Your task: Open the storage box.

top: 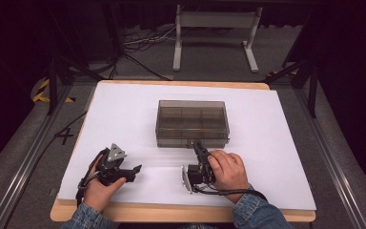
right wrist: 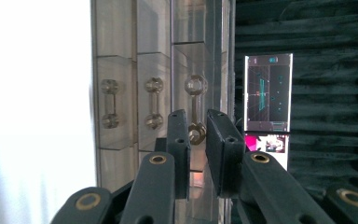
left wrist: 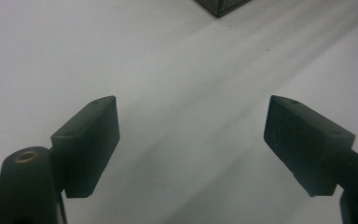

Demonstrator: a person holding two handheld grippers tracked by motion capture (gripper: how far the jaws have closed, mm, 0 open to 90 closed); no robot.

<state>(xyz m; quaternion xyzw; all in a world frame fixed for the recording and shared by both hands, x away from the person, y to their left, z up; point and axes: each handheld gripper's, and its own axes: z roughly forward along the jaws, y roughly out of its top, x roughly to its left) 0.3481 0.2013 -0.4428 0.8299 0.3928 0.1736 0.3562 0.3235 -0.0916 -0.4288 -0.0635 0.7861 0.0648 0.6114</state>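
A smoky clear plastic box [top: 192, 123] with several compartments sits lid down in the middle of the white table [top: 124, 109]. My right gripper [top: 198, 146] lies on its side at the middle of the box's front wall. In the right gripper view the jaws [right wrist: 196, 116] stand almost together, with the lower end of the clear middle latch [right wrist: 196, 86] pinched between them. Two more clear clasps [right wrist: 154, 102] show beside it. My left gripper [top: 133, 172] rests at the front left, well apart from the box. Its jaws [left wrist: 192, 100] are wide open over bare table, with a box corner [left wrist: 221, 5] far ahead.
The table's wooden front edge [top: 171, 212] runs just behind both hands. A lit screen [right wrist: 268, 93] stands beyond the box against dark foam. On the floor behind the table are a white frame [top: 214, 28] and cables [top: 143, 40].
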